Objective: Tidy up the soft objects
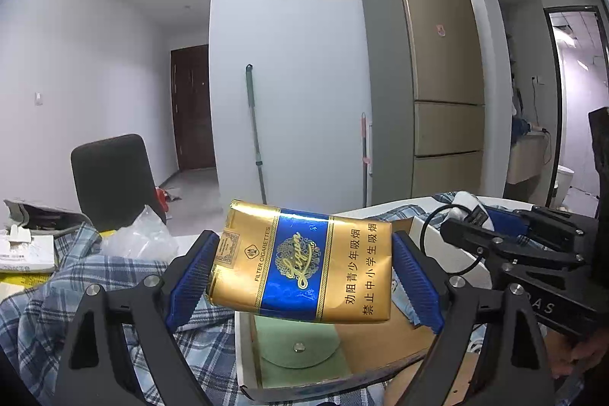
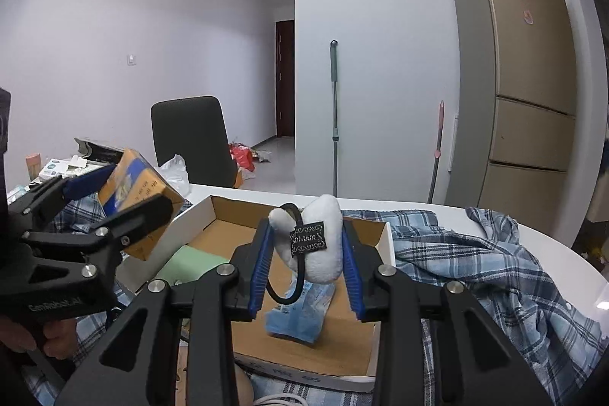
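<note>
Stood tall at the back right: a fridge (image 1: pixel 437 71), gold-brown, smooth, three-doored. Spread over the white rounded surface (image 2: pixel 495 215): a rumpled plaid shirt (image 2: pixel 475 261), blue and white, soft and creased. Rested on that cloth: an open cardboard box (image 2: pixel 384 238), white outside, brown inside, shallow and rectangular. Lay on its floor: a pale green flat piece (image 2: pixel 194 263) toward the left and a light blue crinkled packet (image 2: pixel 300 311) nearer the middle.

Held level over the box's left part: the left tool (image 1: pixel 300 263), black frame, ribbed blue pads (image 1: pixel 190 276), clamped on a cigarette pack (image 1: pixel 300 261). Gripped by its short ends, tilted slightly, lifted clear of the box. Glossy gold wrapper with a blue band, soft-sided and faintly dented at the pads. Seen beneath the left tool's handle in the right wrist view: part of a hand (image 2: pixel 23 337).

Poised above the box's middle: the right tool (image 2: pixel 306 250), same black frame and blue pads, clamped on a white plush toy (image 2: pixel 323 238). Fuzzy, lobed at the top, squeezed from both sides, hanging above the blue packet. Attached to the toy: a black cord loop (image 2: pixel 289 276) and a small dark tag (image 2: pixel 309 238) with pale lettering, too small to read.
</note>
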Available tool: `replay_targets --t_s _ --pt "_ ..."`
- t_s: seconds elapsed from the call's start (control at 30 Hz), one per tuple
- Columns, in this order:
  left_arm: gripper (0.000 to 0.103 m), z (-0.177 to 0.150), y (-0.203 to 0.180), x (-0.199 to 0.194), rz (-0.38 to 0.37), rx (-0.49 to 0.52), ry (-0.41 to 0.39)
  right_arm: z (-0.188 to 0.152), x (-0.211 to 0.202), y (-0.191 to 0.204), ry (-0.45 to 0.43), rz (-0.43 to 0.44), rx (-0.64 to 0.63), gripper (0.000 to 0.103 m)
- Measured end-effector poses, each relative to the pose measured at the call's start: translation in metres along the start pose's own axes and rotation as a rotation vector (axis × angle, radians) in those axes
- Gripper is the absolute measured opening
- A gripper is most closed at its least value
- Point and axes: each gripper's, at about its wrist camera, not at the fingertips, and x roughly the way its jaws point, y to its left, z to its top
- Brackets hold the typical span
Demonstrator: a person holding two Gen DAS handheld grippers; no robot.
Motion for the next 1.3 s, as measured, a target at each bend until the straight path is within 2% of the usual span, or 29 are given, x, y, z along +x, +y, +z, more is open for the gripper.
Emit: replay_targets --t_s 0.37,0.4,0.43,0.47,0.5,0.57,0.63,1.3 --pt "0.093 -0.002 0.012 0.006 0.024 -0.059 0.030 0.001 0.006 -0.004 0.008 0.001 0.000 0.033" --pt "0.095 -0.002 0.012 0.006 0.025 -0.059 0.032 0.001 0.006 -0.004 0.008 0.000 0.001 0.033" --pt "0.102 -0.002 0.012 0.006 0.027 -0.059 0.032 0.001 0.006 -0.004 0.008 0.000 0.003 0.033" --pt "0.103 -0.002 0.012 0.005 0.027 -0.060 0.030 0.001 0.006 -0.005 0.008 0.000 0.004 0.034" --pt "0.103 -0.002 0.012 0.005 0.027 -0.059 0.029 0.001 0.006 -0.005 0.009 0.001 0.004 0.036" --pt "0.103 -0.002 0.011 0.004 0.031 -0.060 0.029 0.001 0.006 -0.005 0.009 -0.011 0.006 0.055" --pt "0.103 -0.002 0.011 0.004 0.031 -0.062 0.031 0.001 0.004 -0.007 0.000 -0.024 0.017 0.062" --pt "0.103 -0.002 0.012 0.003 0.035 -0.061 0.028 0.000 0.006 -0.005 0.007 -0.022 0.012 0.062"
